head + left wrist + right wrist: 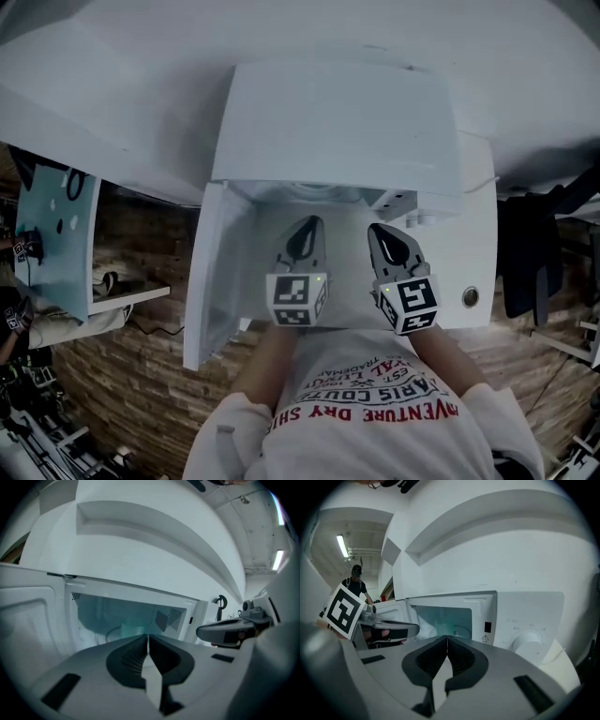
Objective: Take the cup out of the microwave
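A white microwave [337, 122] stands with its door [217, 272] swung open to the left. In the left gripper view a pale, see-through cup [132, 630] stands on the turntable inside the cavity, partly hidden behind my jaws. My left gripper [309, 223] hovers in front of the opening, shut with nothing in it [148, 637]. Beside it on the right, my right gripper [375, 228] is also shut and empty [447, 638], aimed at the cavity's right part. Neither touches the cup.
The control panel with a round dial [528, 641] sits right of the cavity. The open door [28, 616] bounds the left side. A white shelf or hood [154, 522] overhangs above. A person in a cap [356, 581] stands far back.
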A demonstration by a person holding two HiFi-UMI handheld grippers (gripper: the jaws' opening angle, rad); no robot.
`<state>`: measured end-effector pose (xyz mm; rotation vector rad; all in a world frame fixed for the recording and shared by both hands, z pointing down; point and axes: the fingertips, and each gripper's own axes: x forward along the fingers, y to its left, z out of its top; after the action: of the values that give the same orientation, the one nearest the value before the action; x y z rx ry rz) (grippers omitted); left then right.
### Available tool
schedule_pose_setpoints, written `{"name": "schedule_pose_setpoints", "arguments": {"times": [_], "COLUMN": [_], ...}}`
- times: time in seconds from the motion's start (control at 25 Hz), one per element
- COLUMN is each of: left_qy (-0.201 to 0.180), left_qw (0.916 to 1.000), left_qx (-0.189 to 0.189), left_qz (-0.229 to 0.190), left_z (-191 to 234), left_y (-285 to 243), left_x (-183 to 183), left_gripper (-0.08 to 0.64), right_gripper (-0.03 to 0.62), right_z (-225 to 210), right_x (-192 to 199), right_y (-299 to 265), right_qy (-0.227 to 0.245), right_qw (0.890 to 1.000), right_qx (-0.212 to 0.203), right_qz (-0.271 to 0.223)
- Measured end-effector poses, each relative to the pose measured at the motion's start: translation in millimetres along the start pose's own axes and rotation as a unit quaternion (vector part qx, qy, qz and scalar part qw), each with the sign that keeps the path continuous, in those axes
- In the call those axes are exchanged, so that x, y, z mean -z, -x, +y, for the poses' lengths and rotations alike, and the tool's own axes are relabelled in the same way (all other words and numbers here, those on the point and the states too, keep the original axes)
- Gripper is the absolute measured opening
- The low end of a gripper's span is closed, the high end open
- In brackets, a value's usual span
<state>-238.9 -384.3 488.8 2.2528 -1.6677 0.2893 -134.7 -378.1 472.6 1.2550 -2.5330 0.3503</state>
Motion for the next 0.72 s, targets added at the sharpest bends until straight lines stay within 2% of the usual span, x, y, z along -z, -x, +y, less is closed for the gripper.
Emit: {"name": "schedule_pose_setpoints", "arguments": {"times": [0.2,0.28,0.44,0.56,0.72], "left_qy": [0.009,0.014,0.016,0.010,-0.017], "left_qw": [0.9999,0.9997,0.9998,0.9999,0.9996], "left_qx": [0.012,0.017,0.012,0.009,-0.006], "left_qz": [0.004,0.008,0.007,0.008,-0.022], "left_z": [11,16,30,38,47], "left_y": [-25,-35,-54,-69,-88], "left_x": [13,18,22,24,17], "left_gripper": [0.030,0.102,0.190,0.294,0.399], "right_gripper": [0.012,0.012,0.012,0.012,0.012], "right_z": [-5,-6,-3,0,0], "right_x": [16,21,28,33,36], "right_y": [-13,-19,-33,-41,-48], "right_qy": [-0.010,-0.012,-0.003,-0.003,-0.005], "right_qw": [1.000,0.999,0.999,0.999,0.999], "right_qx": [0.012,0.014,0.014,0.010,0.012], "right_qz": [0.022,0.027,0.034,0.042,0.050]}}
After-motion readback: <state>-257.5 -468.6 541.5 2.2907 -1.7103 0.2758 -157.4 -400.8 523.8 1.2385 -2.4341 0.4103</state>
